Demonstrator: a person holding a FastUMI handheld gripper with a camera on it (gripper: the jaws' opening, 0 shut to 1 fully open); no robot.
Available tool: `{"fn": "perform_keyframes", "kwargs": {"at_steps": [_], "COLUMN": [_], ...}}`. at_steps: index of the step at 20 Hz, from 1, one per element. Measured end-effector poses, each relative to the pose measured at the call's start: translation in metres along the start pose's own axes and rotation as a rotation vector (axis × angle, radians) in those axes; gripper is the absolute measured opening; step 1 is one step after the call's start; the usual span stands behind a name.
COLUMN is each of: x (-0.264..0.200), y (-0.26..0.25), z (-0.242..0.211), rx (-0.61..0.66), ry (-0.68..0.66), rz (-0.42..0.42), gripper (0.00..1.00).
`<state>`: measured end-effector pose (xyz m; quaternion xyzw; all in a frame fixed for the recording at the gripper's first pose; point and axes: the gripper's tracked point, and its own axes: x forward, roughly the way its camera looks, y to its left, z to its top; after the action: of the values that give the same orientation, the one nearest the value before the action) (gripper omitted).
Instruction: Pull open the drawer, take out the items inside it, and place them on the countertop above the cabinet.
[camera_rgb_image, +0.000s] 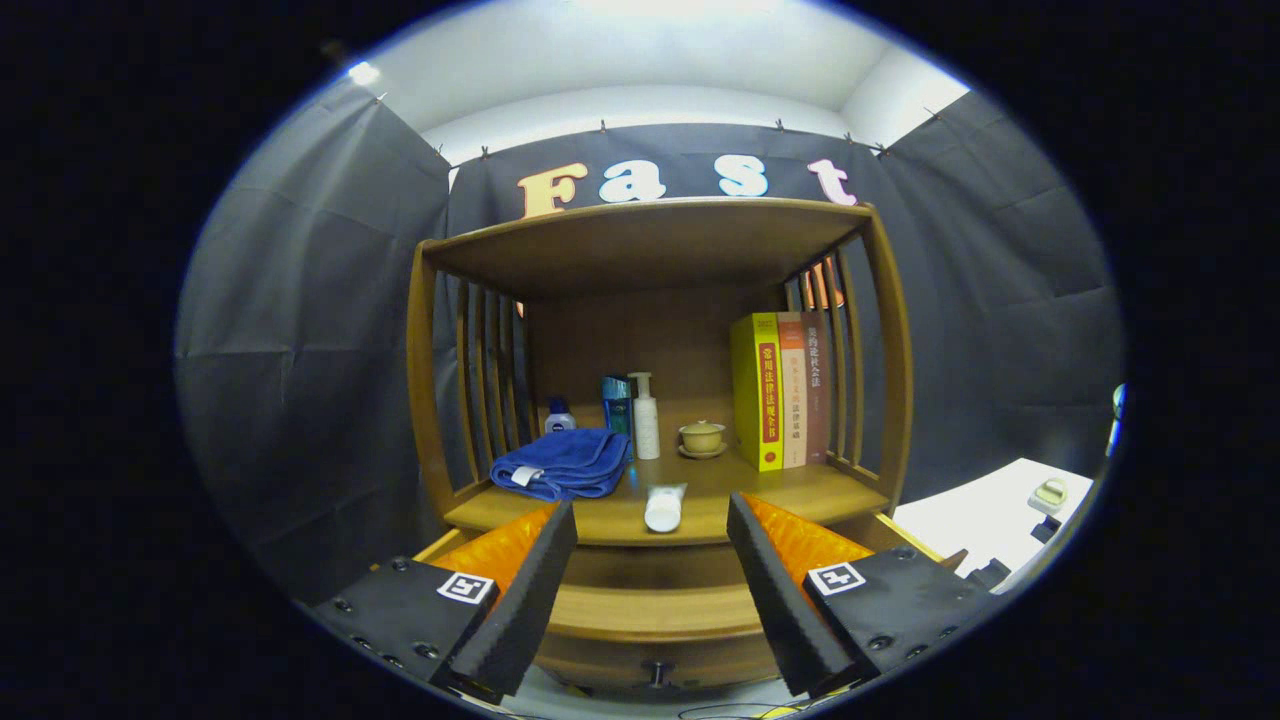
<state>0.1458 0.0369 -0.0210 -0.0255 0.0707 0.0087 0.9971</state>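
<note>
Gripper (652, 590) fingers spread wide, holding nothing, above the pulled-out drawer (655, 612).
White tube (663, 507) lies on the countertop (800, 490) just ahead between the fingers, likely already moved from the drawer; blue towel (562, 463), pump bottle (645, 415), teacup (702, 437), books (780, 390) stand beyond. Drawer contents can't be seen.

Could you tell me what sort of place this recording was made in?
Probably a staged booth mimicking a home: black cloth walls surround a wooden cabinet holding books, a towel and bottles. The open claw faces the cabinet's drawer.
</note>
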Motion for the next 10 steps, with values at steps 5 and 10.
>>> {"fn": "perform_keyframes", "kwargs": {"at_steps": [5,10], "x": [-0.034,-0.047], "y": [0.005,0.006], "z": [-0.051,-0.093], "rx": [-0.059,-0.002], "ry": [-0.013,0.014], "rz": [-0.025,-0.044], "gripper": [0.98,0.98]}}
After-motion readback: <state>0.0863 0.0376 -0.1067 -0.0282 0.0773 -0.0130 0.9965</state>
